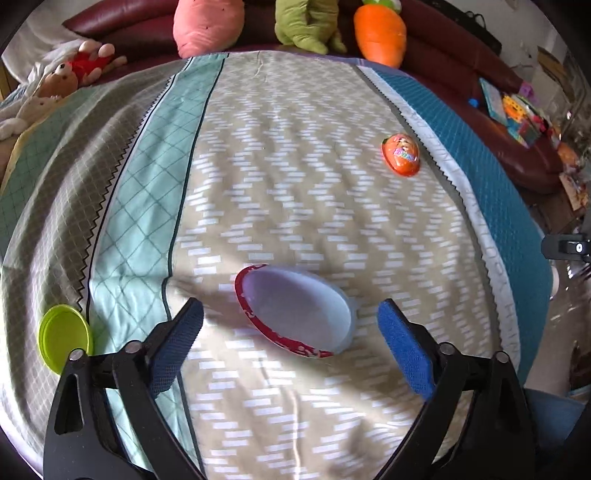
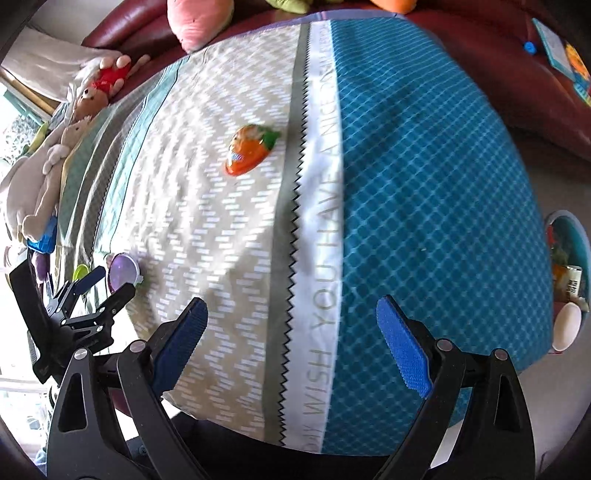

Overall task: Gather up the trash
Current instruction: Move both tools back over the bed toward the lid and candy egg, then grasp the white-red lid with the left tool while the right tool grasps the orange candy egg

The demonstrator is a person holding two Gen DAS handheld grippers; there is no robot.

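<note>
An oval red-rimmed lid (image 1: 295, 312) with a pale blue face lies on the patterned bedspread (image 1: 295, 166), just ahead of my left gripper (image 1: 290, 332), whose jaws are open and empty on either side of it. It also shows in the right wrist view (image 2: 123, 273). An orange egg-shaped wrapper (image 1: 401, 155) lies further right; the right wrist view shows it too (image 2: 247, 153). A lime green lid (image 1: 64, 341) lies at the left. My right gripper (image 2: 291, 332) is open and empty above the bed's near edge. My left gripper (image 2: 99, 286) appears at its left.
Plush toys line the sofa behind: pink (image 1: 208, 26), green (image 1: 306, 24), an orange carrot (image 1: 380, 33), and a bear (image 1: 59, 77). A blue bin (image 2: 569, 280) holding trash stands beyond the bed's right edge. Books (image 1: 513, 110) lie on the sofa at the right.
</note>
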